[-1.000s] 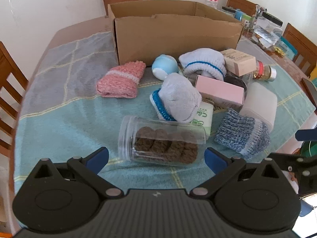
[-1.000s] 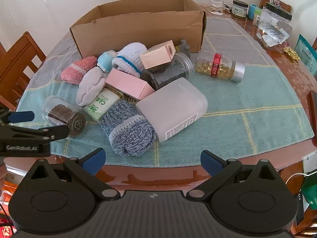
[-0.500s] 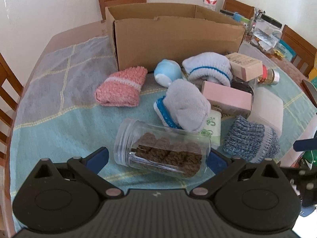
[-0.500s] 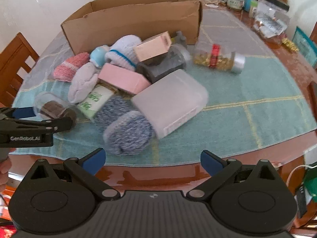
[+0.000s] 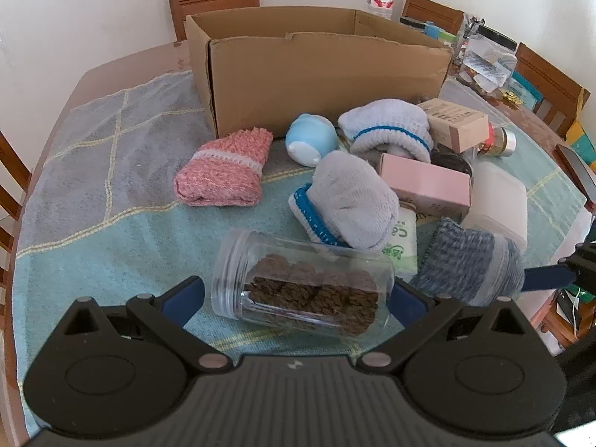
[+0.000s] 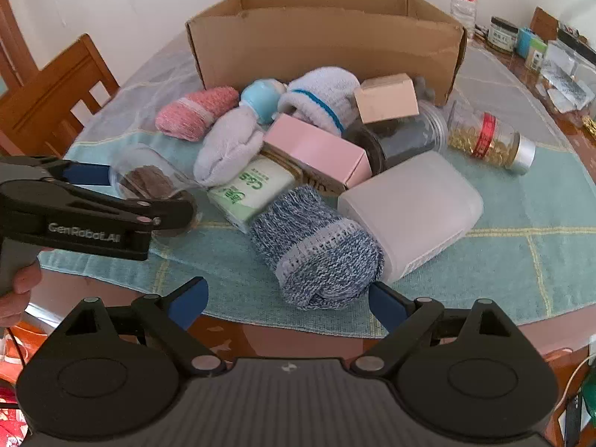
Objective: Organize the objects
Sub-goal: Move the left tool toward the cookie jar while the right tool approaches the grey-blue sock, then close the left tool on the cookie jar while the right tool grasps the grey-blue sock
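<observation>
Left wrist view. The left gripper has its fingers spread wide on either side of a clear plastic jar lying on its side on the teal cloth. The jar holds dark brown knobbly pieces, its threaded mouth toward the left finger; the right finger sits at the jar's base, and I cannot tell whether the pads touch it. Just beyond lie a grey sock with blue cuff, a green-and-white pack, a blue-grey knit sock and a pink knit sock. Further back: a pale blue round toy, a pink carton, a frosted white tub and a tan carton. An open cardboard box stands behind the pile. A blue fingertip of the right gripper shows at the right edge.

Right wrist view. The right gripper has its fingers apart and closing; the blue-grey knit sock lies between them near the counter edge, the right finger close to the sock's side, the left finger clear of it. The frosted tub touches the sock. A jar of yellow capsules lies apart to the right. At left, a hand holds the left gripper around the clear jar.
</observation>
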Available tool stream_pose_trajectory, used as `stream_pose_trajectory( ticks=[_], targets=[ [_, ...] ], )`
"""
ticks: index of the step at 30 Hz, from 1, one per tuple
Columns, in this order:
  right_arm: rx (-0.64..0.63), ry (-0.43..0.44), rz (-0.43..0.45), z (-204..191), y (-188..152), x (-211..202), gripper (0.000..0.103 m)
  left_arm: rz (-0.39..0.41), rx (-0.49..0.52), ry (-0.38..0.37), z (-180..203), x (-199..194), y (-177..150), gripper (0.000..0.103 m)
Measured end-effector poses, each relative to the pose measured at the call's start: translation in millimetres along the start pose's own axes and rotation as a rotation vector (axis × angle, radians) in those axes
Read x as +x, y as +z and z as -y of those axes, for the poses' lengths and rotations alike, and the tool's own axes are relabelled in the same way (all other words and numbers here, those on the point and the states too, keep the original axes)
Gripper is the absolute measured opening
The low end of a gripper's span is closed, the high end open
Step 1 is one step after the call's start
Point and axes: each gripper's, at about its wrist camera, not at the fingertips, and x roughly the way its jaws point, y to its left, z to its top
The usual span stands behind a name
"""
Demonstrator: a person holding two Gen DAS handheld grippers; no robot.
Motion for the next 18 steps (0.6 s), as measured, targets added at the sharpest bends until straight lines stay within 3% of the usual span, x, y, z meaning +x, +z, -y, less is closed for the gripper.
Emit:
stream_pose_trajectory(
  ticks=[5,9,18],
  targets=[
    [-0.043,0.077,0.01,-3,-4,-11,0.096,0.006,0.019,-0.014,1,-2,1,0.102],
    [-0.059,-0.012,0.032,-1,-2,-8,0.096,0.014,0.03,-0.018,3,-3,3,0.102],
    [-0.099,-0.061,0.057,-7,0,6,0.092,0.014,0.037,-0.016,4,-2,1,0.094]
  ],
)
